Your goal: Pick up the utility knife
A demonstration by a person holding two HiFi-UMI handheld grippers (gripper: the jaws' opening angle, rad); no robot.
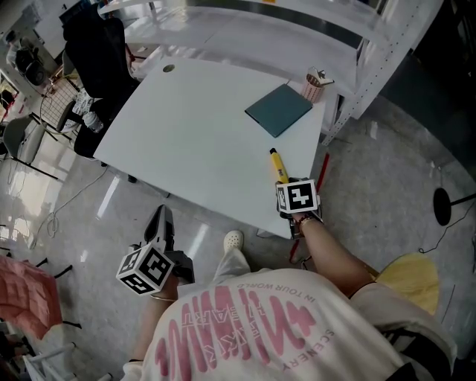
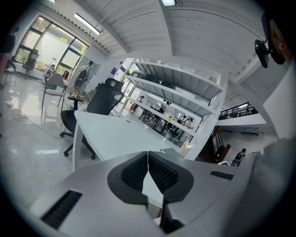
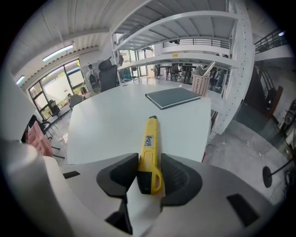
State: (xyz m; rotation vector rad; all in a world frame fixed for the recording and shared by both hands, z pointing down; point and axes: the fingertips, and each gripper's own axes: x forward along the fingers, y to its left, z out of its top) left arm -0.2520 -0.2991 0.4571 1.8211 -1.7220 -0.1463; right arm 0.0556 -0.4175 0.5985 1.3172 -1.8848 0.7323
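Note:
The yellow utility knife [image 1: 275, 164] lies on the white table [image 1: 186, 126] close to its near right edge, its tip pointing away from me. My right gripper [image 1: 283, 183] comes down over the knife's rear end. In the right gripper view the knife [image 3: 151, 139] lies between the two dark pads [image 3: 121, 175], which sit tight beside its black butt, and it still rests on the tabletop; my right gripper [image 3: 149, 163] counts as open. My left gripper [image 1: 162, 217] hangs over the floor left of my body, away from the table. Its jaws [image 2: 148, 172] are shut on nothing.
A dark teal notebook [image 1: 279, 109] lies at the table's far right, next to a cup of pens [image 1: 315, 85]. White shelving [image 1: 297, 22] stands behind the table. A black chair [image 1: 93, 45] is at the far left corner. My white shoe [image 1: 233, 239] is below the table's edge.

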